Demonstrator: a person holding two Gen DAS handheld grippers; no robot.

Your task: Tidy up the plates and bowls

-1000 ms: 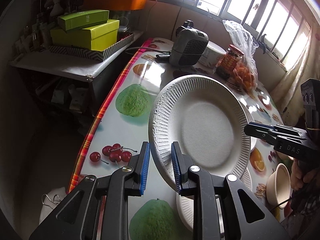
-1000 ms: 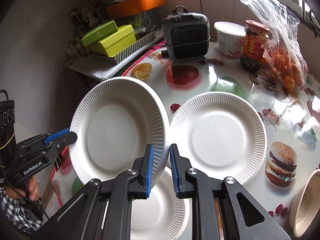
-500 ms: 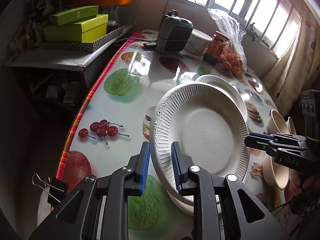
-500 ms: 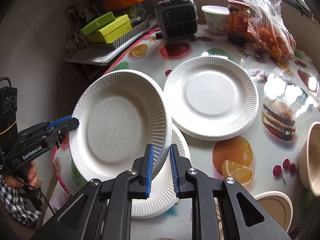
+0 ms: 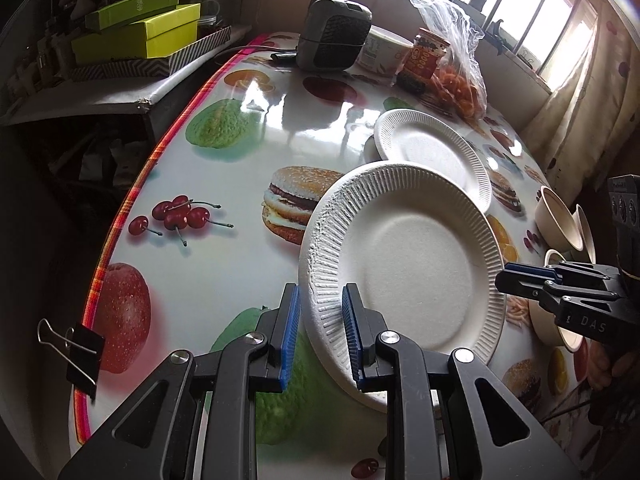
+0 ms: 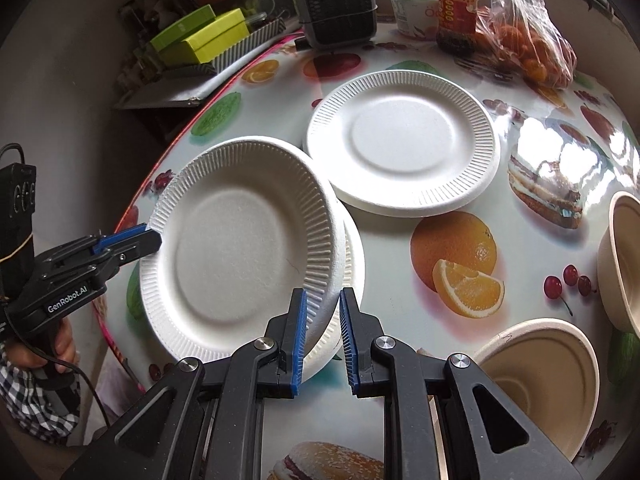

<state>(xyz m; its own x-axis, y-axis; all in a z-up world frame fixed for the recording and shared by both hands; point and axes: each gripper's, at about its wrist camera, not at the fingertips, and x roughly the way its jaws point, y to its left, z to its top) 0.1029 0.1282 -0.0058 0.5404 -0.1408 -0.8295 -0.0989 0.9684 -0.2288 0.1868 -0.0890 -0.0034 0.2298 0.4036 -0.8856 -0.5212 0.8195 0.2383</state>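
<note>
A white paper plate [image 5: 416, 264] [image 6: 240, 256] hangs tilted between both grippers. My left gripper [image 5: 320, 296] is shut on its near rim, and the same gripper [image 6: 154, 240] shows pinching the plate's left edge in the right wrist view. My right gripper [image 6: 324, 298] is shut on the opposite rim, and appears at the right [image 5: 504, 276] in the left wrist view. Just under the held plate lies another paper plate [image 6: 354, 264]. A third plate [image 6: 404, 144] [image 5: 432, 152] lies flat further back. Two beige bowls [image 6: 540, 372] [image 6: 624, 256] stand on the right.
At the table's far end stand a small grey heater [image 6: 336, 4], a white tub [image 6: 412, 8], a jar [image 6: 456, 12] and a bag of oranges [image 6: 528, 48]. Green boxes [image 5: 136, 32] sit on a side shelf. A binder clip [image 5: 80, 352] grips the table's left edge [image 5: 132, 200].
Both grippers have carried the plate down and toward the near end of the table. It now hangs low over the plate lying there. Both grips are unchanged.
</note>
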